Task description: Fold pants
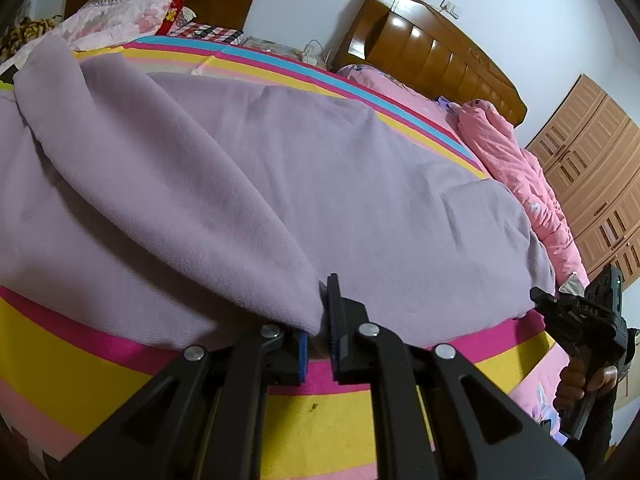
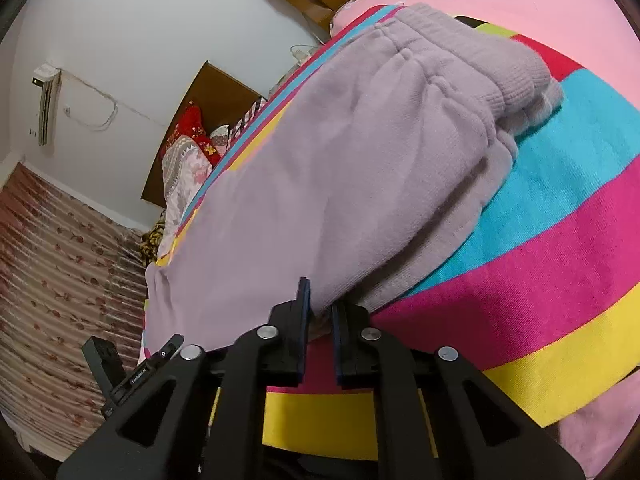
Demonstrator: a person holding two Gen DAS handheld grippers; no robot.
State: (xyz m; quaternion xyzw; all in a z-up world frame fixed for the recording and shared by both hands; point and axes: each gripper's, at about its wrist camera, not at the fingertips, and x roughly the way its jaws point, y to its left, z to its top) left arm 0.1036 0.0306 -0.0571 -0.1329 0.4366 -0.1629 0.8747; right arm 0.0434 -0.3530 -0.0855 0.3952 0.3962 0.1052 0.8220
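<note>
Lilac fleece pants [image 1: 280,168] lie spread across a striped bed sheet [image 1: 60,360]. My left gripper [image 1: 320,320] is shut on a lifted fold of the pants, which drapes up and to the left. In the right wrist view the pants [image 2: 320,180] show their ribbed elastic waistband [image 2: 460,60] at the far end. My right gripper [image 2: 320,320] is shut on the near edge of the pants. The right gripper also shows in the left wrist view [image 1: 580,320], hand-held at the bed's right edge.
A wooden headboard [image 1: 432,52] and a pink quilt [image 1: 520,184] lie at the right. Pillows and folded bedding [image 1: 132,4] are piled at the far left. A wooden wardrobe [image 1: 596,168] stands beyond. Flowered curtains [image 2: 60,280] hang at left.
</note>
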